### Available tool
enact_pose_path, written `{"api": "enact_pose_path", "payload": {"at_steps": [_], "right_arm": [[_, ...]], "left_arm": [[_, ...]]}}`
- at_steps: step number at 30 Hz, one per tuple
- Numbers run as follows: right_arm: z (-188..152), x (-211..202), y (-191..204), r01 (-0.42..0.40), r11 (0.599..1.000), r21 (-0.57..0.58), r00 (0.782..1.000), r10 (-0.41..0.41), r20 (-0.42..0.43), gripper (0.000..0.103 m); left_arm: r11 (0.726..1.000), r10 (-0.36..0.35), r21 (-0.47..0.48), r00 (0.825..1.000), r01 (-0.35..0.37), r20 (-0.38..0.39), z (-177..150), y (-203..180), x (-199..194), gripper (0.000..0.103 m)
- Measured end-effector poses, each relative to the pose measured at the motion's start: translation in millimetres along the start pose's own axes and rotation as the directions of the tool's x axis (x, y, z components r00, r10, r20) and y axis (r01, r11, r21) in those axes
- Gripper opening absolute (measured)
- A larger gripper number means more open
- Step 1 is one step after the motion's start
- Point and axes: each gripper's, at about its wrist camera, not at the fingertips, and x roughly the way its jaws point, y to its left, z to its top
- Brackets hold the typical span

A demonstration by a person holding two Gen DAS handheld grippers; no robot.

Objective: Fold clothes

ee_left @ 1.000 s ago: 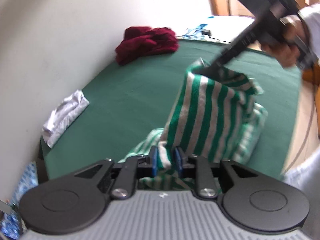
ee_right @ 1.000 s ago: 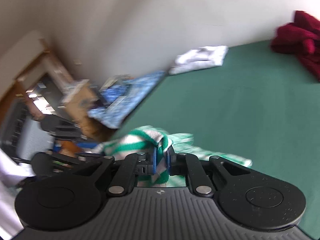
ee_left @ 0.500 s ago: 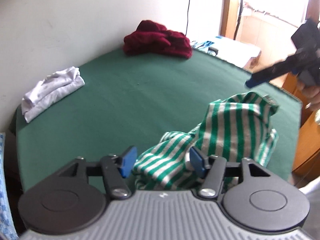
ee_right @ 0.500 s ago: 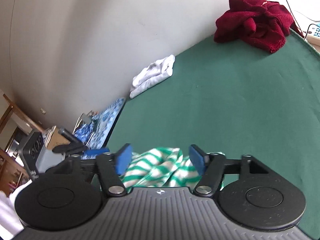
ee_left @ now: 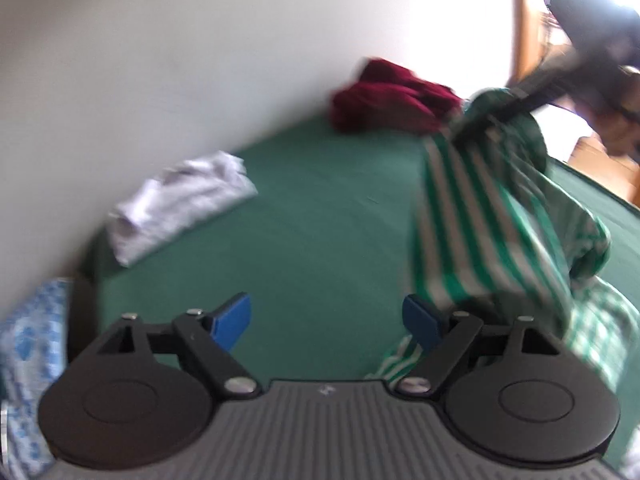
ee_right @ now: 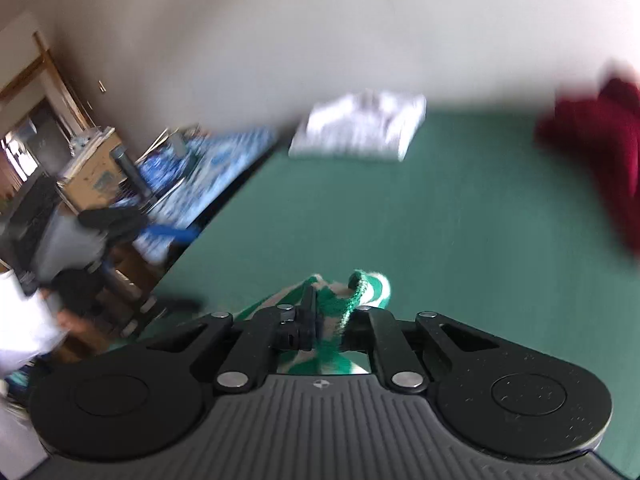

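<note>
A green-and-white striped garment (ee_left: 480, 208) hangs over the green table (ee_left: 320, 220), lifted at its top by my right gripper (ee_left: 492, 110); its lower part lies bunched near the table's front edge. In the right wrist view the right gripper (ee_right: 332, 300) has its jaws closing, with the pads pressed on a fold of the striped cloth (ee_right: 368, 284). My left gripper (ee_left: 326, 314) is left of the garment, its jaws opening wide with only bare table between them. It also shows, blurred, at the left of the right wrist view as the left gripper (ee_right: 160, 236).
A folded white garment (ee_left: 180, 204) lies by the wall at the table's far left. A dark red garment (ee_left: 392, 100) is heaped at the back. Blue-patterned fabric (ee_left: 28, 340) sits past the table's left edge. Wooden furniture (ee_right: 92, 160) stands beyond.
My left gripper let go of the striped cloth, opened wide and swung left. The right gripper opened, shut again on the cloth and lifted it up.
</note>
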Motion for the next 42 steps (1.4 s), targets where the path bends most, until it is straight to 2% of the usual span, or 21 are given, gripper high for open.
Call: {"api": "enact_pose_path", "payload": {"at_steps": [5,8,11,13,14,15,18,21,22,24,26,28,30,32,33,35,37,38,39,40,42], "right_arm": [[70,53,-50,0.126,0.982,-0.141,0.984,-0.106,0.144,0.007],[76,98,-89,0.239,0.965,-0.109,0.970,-0.232,0.076,0.008],[60,105,-107,0.278,0.960,-0.019,0.960,-0.277,0.051,0.012],[47,93,-112,0.234,0.972,0.036,0.970,-0.236,0.062,0.035],[41,86,-115,0.215,0.975,0.054,0.973,-0.218,0.069,0.053],[37,79,-117,0.209,0.976,0.062,0.974,-0.214,0.076,0.058],[41,78,-121,0.264,0.961,0.078,0.960,-0.269,0.072,0.057],[46,76,-139,0.301,0.923,0.241,0.945,-0.322,0.055,0.057],[44,73,-147,0.278,0.902,0.331,0.947,-0.315,0.063,0.057],[34,70,-169,0.121,0.853,0.507,0.977,-0.191,0.089,0.059],[32,76,-184,0.009,0.836,0.549,0.995,-0.060,0.075,0.050],[39,76,-178,0.094,0.895,0.435,0.992,-0.119,0.031,0.040],[44,65,-172,0.018,0.940,0.340,0.997,-0.044,0.067,0.030],[44,49,-169,-0.085,0.953,0.291,0.991,0.051,0.122,0.031],[43,45,-166,-0.064,0.966,0.249,0.995,0.043,0.089,0.036],[41,48,-162,0.113,0.984,0.136,0.992,-0.105,-0.063,0.048],[33,54,-170,0.356,0.933,0.047,0.920,-0.341,-0.195,0.048],[29,52,-177,0.442,0.897,0.034,0.879,-0.425,-0.216,0.048],[27,43,-185,0.496,0.866,0.066,0.857,-0.476,-0.196,0.048],[26,33,-194,0.513,0.849,0.128,0.855,-0.492,-0.164,0.048],[26,15,-210,0.412,0.852,0.322,0.907,-0.417,-0.057,0.050]], "left_arm": [[0.992,0.118,-0.041,0.993,-0.118,0.000,9,13,6,0.095],[0.988,0.147,-0.052,0.988,-0.149,-0.040,3,10,17,0.094],[0.992,0.118,-0.047,0.991,-0.121,-0.055,-7,1,24,0.092],[0.995,0.094,-0.025,0.994,-0.095,-0.063,-12,-9,34,0.090],[0.997,0.077,-0.017,0.995,-0.078,-0.069,-13,-14,40,0.089],[0.998,0.059,-0.009,0.995,-0.060,-0.076,-13,-19,48,0.089],[0.999,0.028,0.031,0.996,-0.025,-0.080,-4,-35,69,0.088],[0.999,-0.031,0.022,0.996,0.033,-0.081,8,-41,89,0.088],[0.998,-0.059,0.014,0.994,0.060,-0.087,11,-42,96,0.089],[0.996,-0.085,0.030,0.991,0.088,-0.103,14,-51,107,0.089],[0.993,-0.094,0.056,0.989,0.101,-0.114,15,-59,116,0.089],[0.992,-0.102,0.062,0.988,0.109,-0.114,16,-62,119,0.089],[0.992,-0.114,0.042,0.987,0.120,-0.112,20,-58,120,0.089],[0.991,-0.132,0.004,0.985,0.134,-0.107,26,-47,121,0.091],[0.990,-0.140,-0.016,0.984,0.139,-0.107,28,-43,121,0.091],[0.988,-0.148,-0.052,0.984,0.143,-0.101,31,-35,122,0.092],[0.985,-0.155,-0.084,0.983,0.147,-0.096,34,-29,122,0.092],[0.985,-0.157,-0.091,0.983,0.148,-0.097,33,-30,122,0.092],[0.985,-0.158,-0.090,0.983,0.150,-0.093,32,-33,120,0.092],[0.985,-0.159,-0.083,0.984,0.152,-0.084,31,-37,117,0.092],[0.986,-0.160,-0.053,0.984,0.157,-0.077,29,-50,113,0.092]]}}
